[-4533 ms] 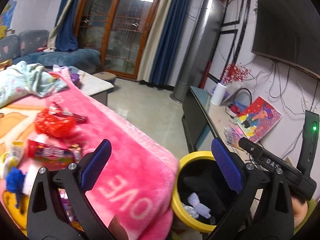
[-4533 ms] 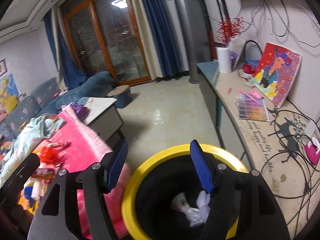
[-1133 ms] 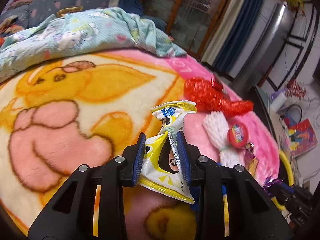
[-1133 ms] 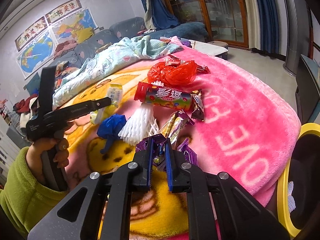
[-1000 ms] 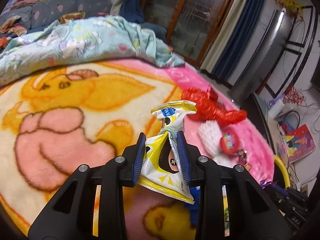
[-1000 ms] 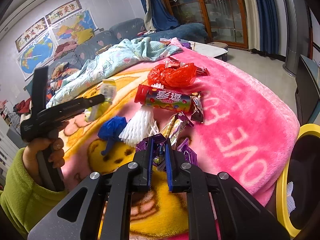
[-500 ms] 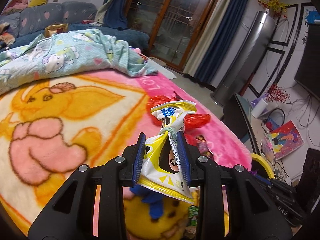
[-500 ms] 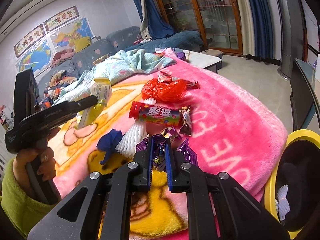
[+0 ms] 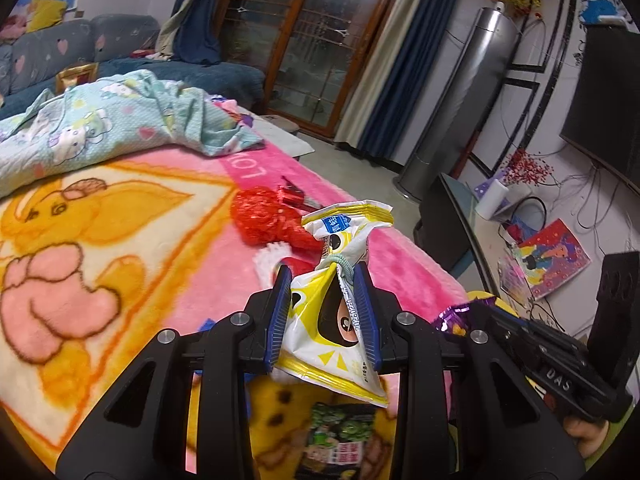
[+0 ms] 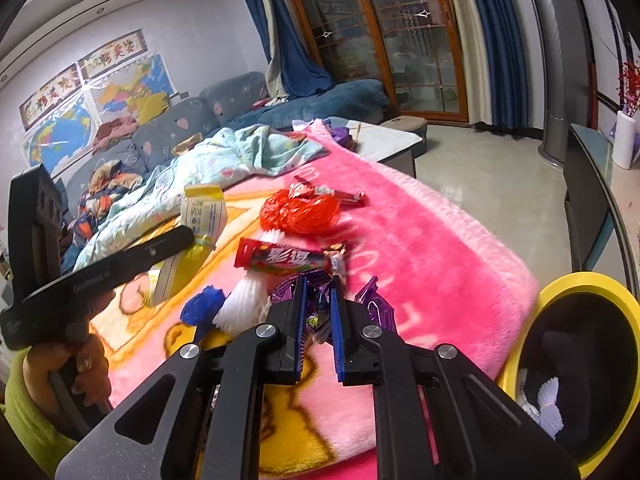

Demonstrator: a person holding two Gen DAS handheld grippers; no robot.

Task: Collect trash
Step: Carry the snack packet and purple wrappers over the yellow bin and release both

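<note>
Above the pink blanket (image 9: 168, 248), the left gripper (image 9: 323, 314) clamped a yellow snack bag (image 9: 334, 320), hiding trash beneath. The right gripper (image 10: 318, 322) pinched purple wrappers (image 10: 316, 320), partly hidden, beside the yellow bin (image 10: 580, 284), whose far side was cut off.

Readable lettering on the blanket, the grippers and the candy tube

The pink blanket (image 10: 432, 248) bears large pale letters, "LO" legible at 12 o'clock of the red bag (image 9: 264, 220); the right gripper (image 9: 456, 322) body reads "DAS"; the candy tube (image 10: 284, 260) carries white Chinese characters; the yellow snack bag (image 9: 336, 320) has print too small to read.
</note>
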